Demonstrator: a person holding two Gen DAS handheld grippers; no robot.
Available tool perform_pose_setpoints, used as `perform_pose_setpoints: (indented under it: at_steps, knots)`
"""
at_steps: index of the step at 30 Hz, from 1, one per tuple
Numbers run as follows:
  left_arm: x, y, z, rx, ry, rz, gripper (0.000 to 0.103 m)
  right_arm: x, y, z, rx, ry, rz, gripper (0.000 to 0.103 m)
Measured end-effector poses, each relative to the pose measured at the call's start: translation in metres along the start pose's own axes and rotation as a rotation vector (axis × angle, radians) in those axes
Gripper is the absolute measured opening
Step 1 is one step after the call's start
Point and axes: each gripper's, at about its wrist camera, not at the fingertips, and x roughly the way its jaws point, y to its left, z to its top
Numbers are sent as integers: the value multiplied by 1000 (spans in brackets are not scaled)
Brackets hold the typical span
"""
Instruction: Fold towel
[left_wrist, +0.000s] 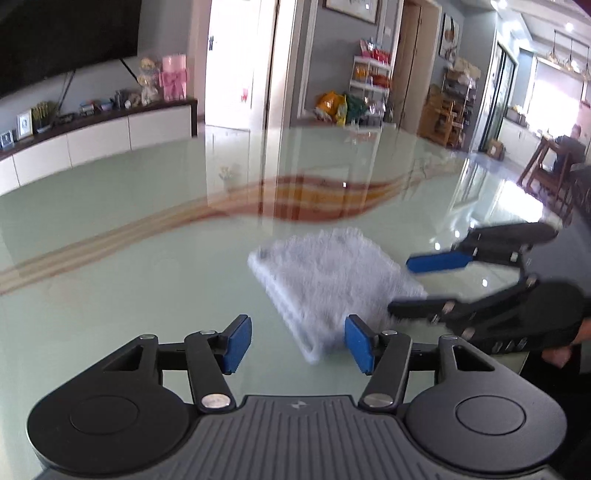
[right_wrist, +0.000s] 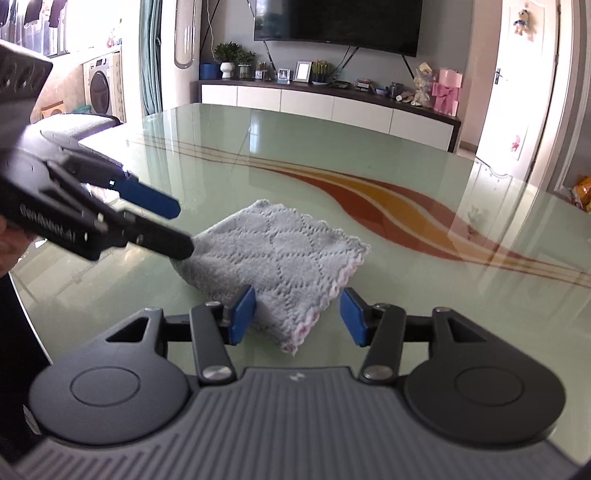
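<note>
grey and fleecy, one towel (right_wrist: 275, 254) lies folded into a small square on the glossy green surface (right_wrist: 369, 155), pink scalloped trim along its near edge. two tongs are in view, one per hand. the left tongs (left_wrist: 298, 341) stand apart, a towel corner lying between the blue pads, unpressed. the right tongs (right_wrist: 297, 315) also stand apart over the towel's near corner, gripping nothing. one orange swirl (right_wrist: 388, 206) crosses the surface.
</note>
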Motion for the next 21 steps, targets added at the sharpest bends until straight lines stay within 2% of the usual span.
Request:
perform_pose_setpoints:
  at_steps: [3, 9, 12, 21]
  knots:
    - [9, -5, 7, 0, 2, 5, 60, 1, 6, 3, -15, -12, 1, 51]
    - [27, -6, -3, 11, 72, 61, 61, 7, 8, -5, -21, 16, -28, 53]
    - [24, 6, -6, -30, 70, 68, 65, 5, 1, -7, -5, 19, -33, 56]
    - [17, 12, -10, -17, 68, 91, 67, -5, -11, -17, 37, 22, -49, 57]
